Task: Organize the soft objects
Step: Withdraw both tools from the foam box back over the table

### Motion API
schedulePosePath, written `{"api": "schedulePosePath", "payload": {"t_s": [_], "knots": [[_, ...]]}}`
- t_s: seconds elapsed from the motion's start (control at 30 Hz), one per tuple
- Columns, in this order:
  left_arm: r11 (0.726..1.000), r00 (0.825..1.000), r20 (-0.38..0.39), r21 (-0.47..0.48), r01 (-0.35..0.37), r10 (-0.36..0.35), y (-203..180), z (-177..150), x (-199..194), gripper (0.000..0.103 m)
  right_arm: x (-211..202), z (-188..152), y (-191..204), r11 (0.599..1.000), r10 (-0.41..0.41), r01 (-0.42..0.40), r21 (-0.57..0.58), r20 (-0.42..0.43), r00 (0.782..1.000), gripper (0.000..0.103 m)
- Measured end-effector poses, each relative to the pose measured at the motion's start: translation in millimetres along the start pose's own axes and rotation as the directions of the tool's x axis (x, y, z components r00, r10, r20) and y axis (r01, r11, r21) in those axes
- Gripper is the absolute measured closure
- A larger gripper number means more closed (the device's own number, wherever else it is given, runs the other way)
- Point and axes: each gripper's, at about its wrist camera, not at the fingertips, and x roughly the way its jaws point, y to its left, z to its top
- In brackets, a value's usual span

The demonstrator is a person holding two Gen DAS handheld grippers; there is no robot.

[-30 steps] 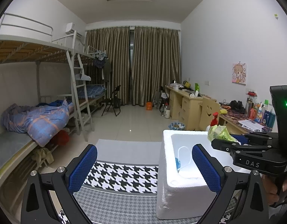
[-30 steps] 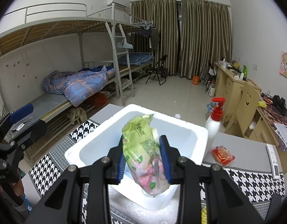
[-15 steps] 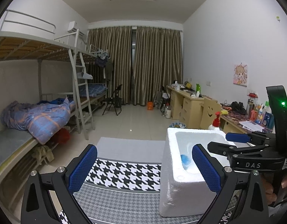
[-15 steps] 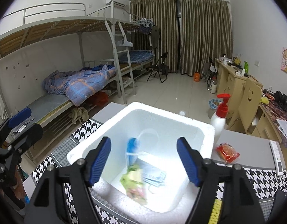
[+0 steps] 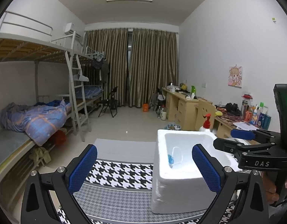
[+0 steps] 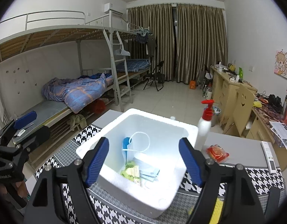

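A white foam box (image 6: pixel 188 132) stands on the houndstooth cloth; it also shows in the left wrist view (image 5: pixel 162 186). Inside lie a green tissue pack (image 6: pixel 131 172), blue face masks (image 6: pixel 150 173) and a mask with a white ear loop (image 6: pixel 127 143). My right gripper (image 6: pixel 144 161) is open and empty above the box. My left gripper (image 5: pixel 144 168) is open and empty, left of the box. A red snack packet (image 6: pixel 217 153) lies on the table right of the box.
A white pump bottle (image 6: pixel 204 128) with a red top stands at the box's right rear corner. A remote (image 6: pixel 268 156) lies at the table's right edge. Something yellow (image 6: pixel 217 211) lies behind the right finger. Bunk beds (image 6: pixel 78 97) stand left, desks (image 6: pixel 229 87) right.
My right gripper opened and let the green tissue pack fall into the foam box. It now stays open above the box. The left gripper has hardly moved.
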Motion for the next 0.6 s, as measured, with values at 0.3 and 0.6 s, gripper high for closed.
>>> {"api": "schedulePosePath", "payload": {"t_s": [0.3,0.6], "knots": [[0.999,0.999,0.008,0.012,0.036,-0.036,-15,0,-13,0.001,-38,-7,-1,1.0,-0.019,0.019,-0.002,0.084,0.996,0.006],[0.998,0.998,0.022,0.026,0.05,-0.05,-23,1,-26,0.001,-54,-16,-5,0.999,-0.031,0.032,-0.004,0.121,0.992,0.003]]}}
